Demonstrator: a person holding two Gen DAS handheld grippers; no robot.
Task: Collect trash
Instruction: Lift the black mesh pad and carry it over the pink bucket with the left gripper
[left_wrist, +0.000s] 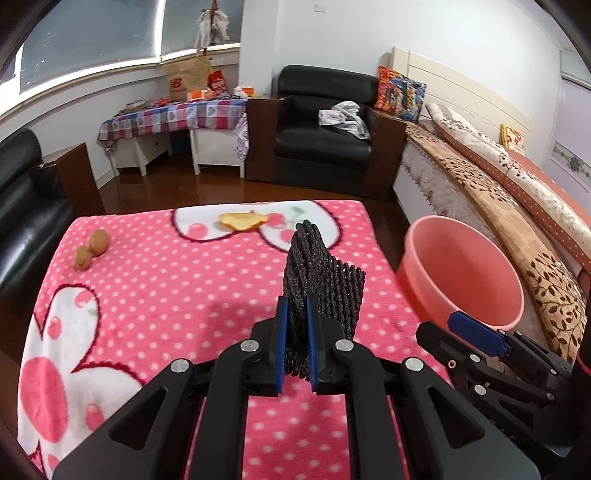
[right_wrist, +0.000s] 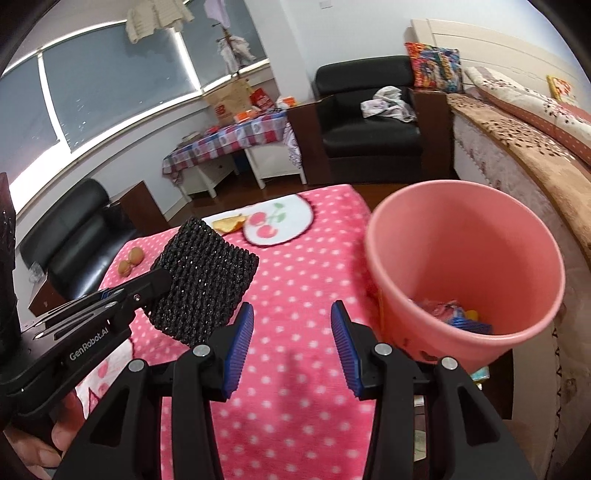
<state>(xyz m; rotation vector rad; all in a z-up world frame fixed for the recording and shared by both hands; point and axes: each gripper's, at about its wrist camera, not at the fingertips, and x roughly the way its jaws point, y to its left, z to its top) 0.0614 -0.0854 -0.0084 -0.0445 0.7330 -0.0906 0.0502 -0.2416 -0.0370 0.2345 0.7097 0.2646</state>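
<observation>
Mesh in left gripper — one bucket, two nuts.

Left wrist view: you look forward along the left gripper from just above the pink polka-dot blanket, facing the black leather armchair. Right wrist view: you look along the right gripper, set close beside the pink plastic bucket. Both views share the blanket, bucket, armchair and black foam mesh sleeve.
</observation>
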